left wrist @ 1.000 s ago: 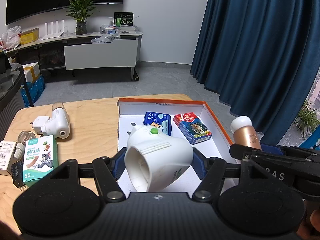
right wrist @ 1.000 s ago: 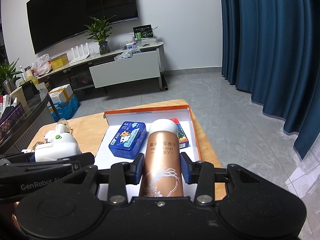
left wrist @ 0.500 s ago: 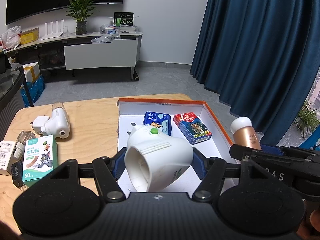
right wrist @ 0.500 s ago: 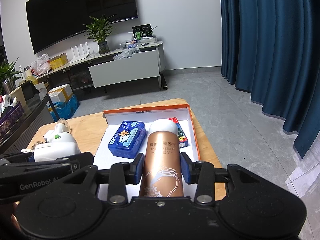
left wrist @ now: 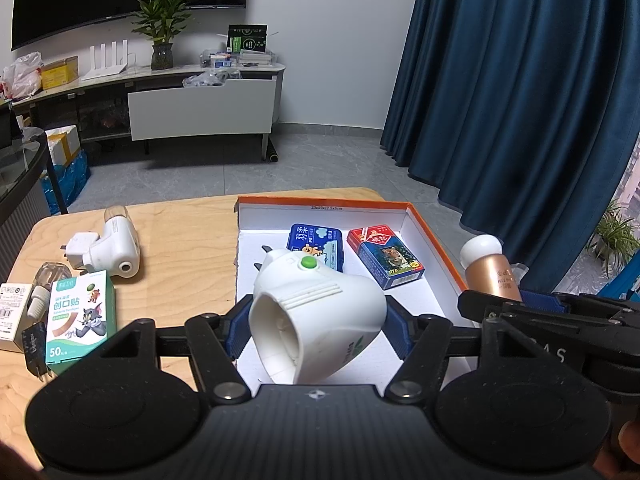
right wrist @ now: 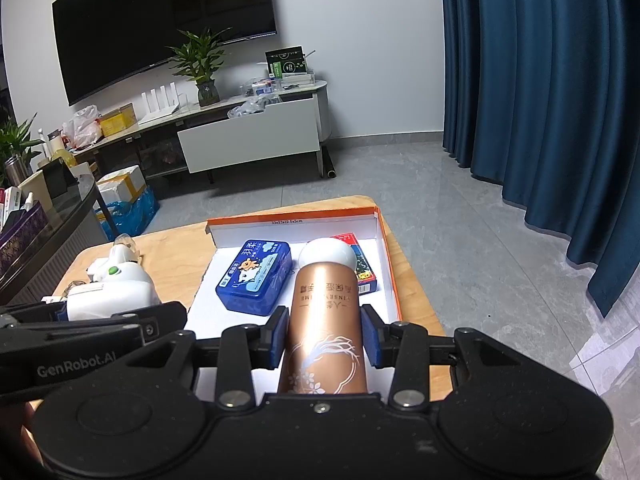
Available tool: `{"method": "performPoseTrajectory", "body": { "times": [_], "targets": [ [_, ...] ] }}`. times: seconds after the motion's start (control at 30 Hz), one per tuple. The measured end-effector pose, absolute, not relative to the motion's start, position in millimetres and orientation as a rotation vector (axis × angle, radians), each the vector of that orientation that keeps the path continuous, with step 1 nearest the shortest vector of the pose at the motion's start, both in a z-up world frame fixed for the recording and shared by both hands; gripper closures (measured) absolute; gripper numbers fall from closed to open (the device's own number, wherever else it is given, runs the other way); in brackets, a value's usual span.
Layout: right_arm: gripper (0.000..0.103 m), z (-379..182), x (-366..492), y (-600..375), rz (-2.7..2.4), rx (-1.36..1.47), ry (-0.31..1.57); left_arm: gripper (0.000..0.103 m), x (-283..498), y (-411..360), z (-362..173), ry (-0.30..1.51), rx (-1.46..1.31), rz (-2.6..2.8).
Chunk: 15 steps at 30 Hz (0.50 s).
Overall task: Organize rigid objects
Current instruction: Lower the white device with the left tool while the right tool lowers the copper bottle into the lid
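Indoors, wooden table, blue curtains

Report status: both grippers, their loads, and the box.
Left gripper shut on white plug-in device. Right gripper shut on gold bottle. Box holds two packs; floor space free.

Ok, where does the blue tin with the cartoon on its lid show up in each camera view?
Left wrist view: the blue tin lies in the orange-rimmed box, centre frame, just beyond the white plug-in device held by the left gripper.
Right wrist view: the tin sits left of centre, beside the gold bottle.
Shared landmark: the red card pack, to the tin's right in both views.
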State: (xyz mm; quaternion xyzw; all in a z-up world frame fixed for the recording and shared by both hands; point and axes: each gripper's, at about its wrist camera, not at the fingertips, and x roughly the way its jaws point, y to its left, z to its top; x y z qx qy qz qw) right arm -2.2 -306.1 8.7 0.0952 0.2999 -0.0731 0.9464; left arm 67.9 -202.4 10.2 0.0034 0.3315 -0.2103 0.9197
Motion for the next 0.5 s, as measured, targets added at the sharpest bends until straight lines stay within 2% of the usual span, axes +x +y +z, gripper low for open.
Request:
{"method": "performPoseTrajectory", "body": {
  "times": [0.5],
  "targets": [
    [0.055, 8.2, -1.6, -305.4, -0.149, 0.193, 0.614, 0.036, 67.7, -202.4, 10.3, 0.68, 0.007, -0.432]
  ]
}}
